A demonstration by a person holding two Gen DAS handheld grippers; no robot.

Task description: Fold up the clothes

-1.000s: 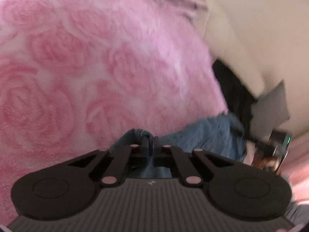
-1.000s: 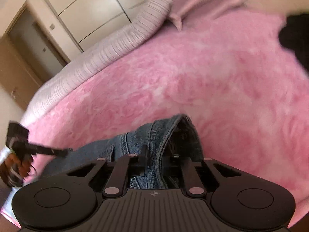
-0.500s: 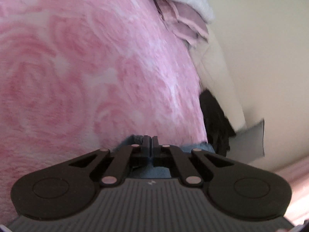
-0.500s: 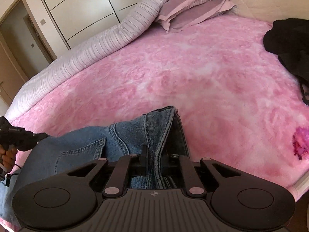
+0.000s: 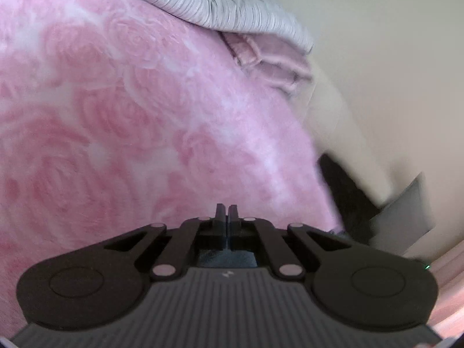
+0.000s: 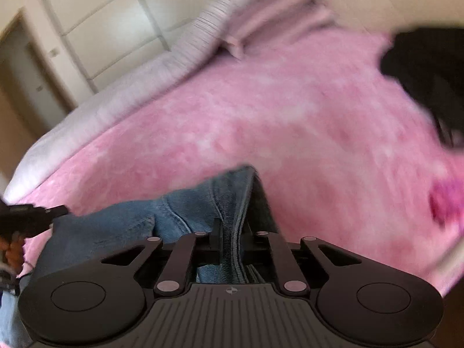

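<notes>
Pinching jeans [image 6: 185, 214] waistband, right gripper [image 6: 232, 232] over pink blanket [image 6: 290, 121], left gripper [image 5: 226, 217] closed, denim beneath.

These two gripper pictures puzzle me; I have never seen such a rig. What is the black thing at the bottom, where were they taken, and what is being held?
No robot here: a person holds a two-finger gripper in each hand, and a fisheye camera on each looks forward along its fingers. The black shape at the bottom of each picture is that gripper's own body.

The left wrist view shows the left gripper with its fingers nearly together. A little blue cloth shows behind them, probably the jeans, but the grip itself is hidden.

The right wrist view shows the right gripper shut on the jeans, clamping a thick seamed edge. At the far left of that view is the other gripper, with the hand holding it.

All this happens over a bed with a pink blanket. A black garment lies at its far right, pillows at the head.
</notes>
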